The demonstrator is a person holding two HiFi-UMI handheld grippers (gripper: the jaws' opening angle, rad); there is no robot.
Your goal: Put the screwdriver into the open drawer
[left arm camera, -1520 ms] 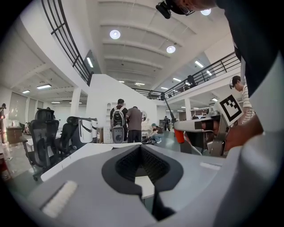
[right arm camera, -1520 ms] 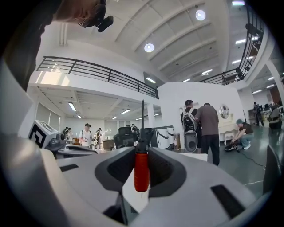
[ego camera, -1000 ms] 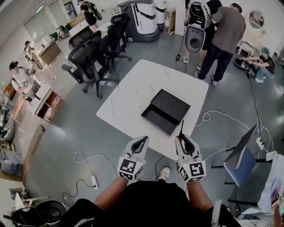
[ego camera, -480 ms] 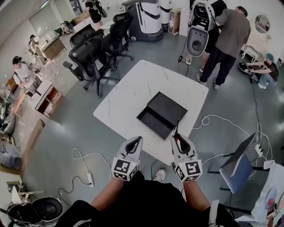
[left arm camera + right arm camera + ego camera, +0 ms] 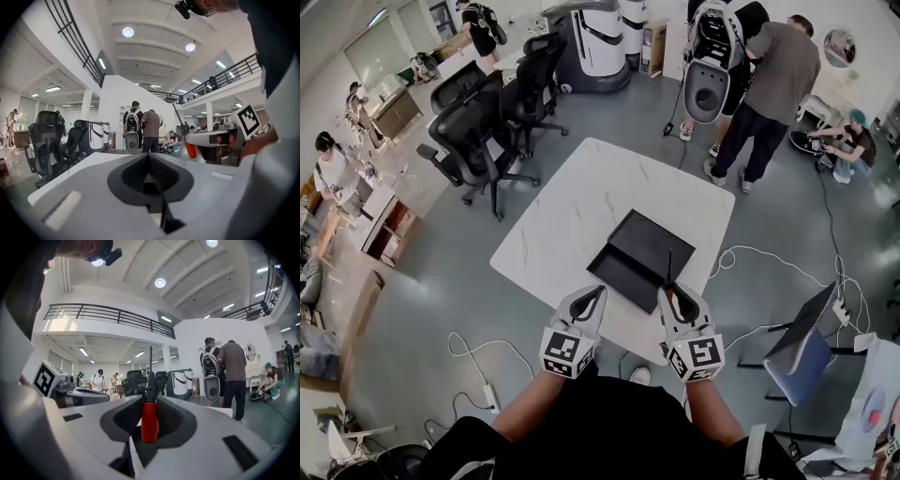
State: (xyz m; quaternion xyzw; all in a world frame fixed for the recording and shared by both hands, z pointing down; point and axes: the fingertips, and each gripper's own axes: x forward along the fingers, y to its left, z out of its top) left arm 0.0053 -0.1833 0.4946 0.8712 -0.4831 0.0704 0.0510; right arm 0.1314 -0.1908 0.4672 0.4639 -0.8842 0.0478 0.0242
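A low black box with its open drawer (image 5: 622, 270) pulled toward me lies on the white marble table (image 5: 572, 211). My right gripper (image 5: 673, 294) is shut on the red handle of the screwdriver (image 5: 149, 420). Its thin dark shaft (image 5: 669, 267) points forward over the drawer's near right corner. My left gripper (image 5: 592, 300) is held beside it at the table's near edge, left of the drawer, with its jaws together and nothing between them. In the left gripper view the pads (image 5: 161, 173) meet in a point, and the right gripper (image 5: 206, 139) with the red handle shows to the right.
Black office chairs (image 5: 478, 131) stand left of the table. A white machine (image 5: 591, 42) and two standing people (image 5: 769, 84) are beyond it. White cables (image 5: 759, 251) trail on the floor to the right, near a blue chair (image 5: 802, 342).
Both grippers have moved forward toward the table side by side. The screwdriver's tip has come from short of the drawer to over its near edge. Neither grip has changed.
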